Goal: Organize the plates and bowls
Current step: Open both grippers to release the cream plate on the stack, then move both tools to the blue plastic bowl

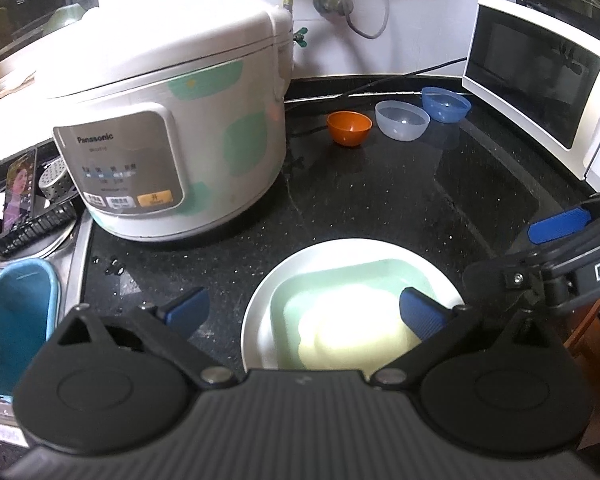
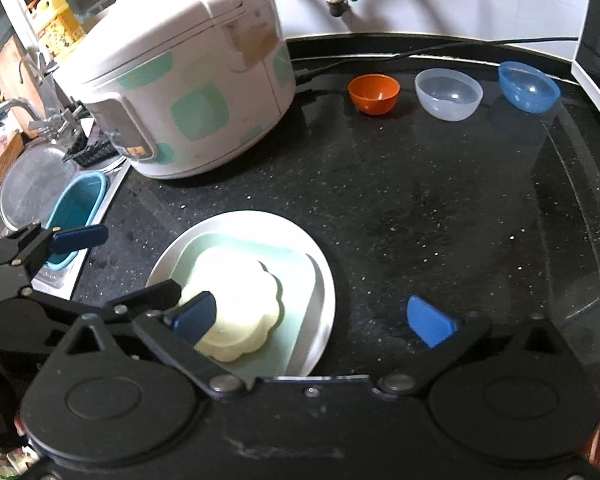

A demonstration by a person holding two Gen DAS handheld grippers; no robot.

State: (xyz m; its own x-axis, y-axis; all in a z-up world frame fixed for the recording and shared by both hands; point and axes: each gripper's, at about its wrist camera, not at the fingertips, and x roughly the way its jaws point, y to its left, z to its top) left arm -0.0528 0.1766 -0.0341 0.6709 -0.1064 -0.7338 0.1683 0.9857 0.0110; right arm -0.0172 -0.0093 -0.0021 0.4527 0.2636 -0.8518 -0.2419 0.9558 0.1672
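Note:
A stack of three plates rests on the black counter: a white round plate [image 1: 260,320] [image 2: 324,292], a pale green square plate [image 1: 288,308] [image 2: 292,280] on it, and a cream flower-shaped plate [image 1: 348,328] [image 2: 236,292] on top. My left gripper [image 1: 304,312] [image 2: 120,264] hangs open over the stack's left side, gripping nothing. My right gripper [image 2: 312,320] [image 1: 528,248] is open too, its left pad above the cream plate and its right pad over bare counter. Along the back stand an orange bowl [image 1: 349,128] [image 2: 374,94], a clear bowl [image 1: 402,120] [image 2: 448,94] and a blue bowl [image 1: 446,104] [image 2: 528,86].
A large white rice cooker [image 1: 172,120] [image 2: 180,80] fills the back left. A white microwave [image 1: 540,80] stands at the right. On the left is a steel sink with a teal basket [image 1: 16,320] [image 2: 78,216]. A black cable runs behind the bowls.

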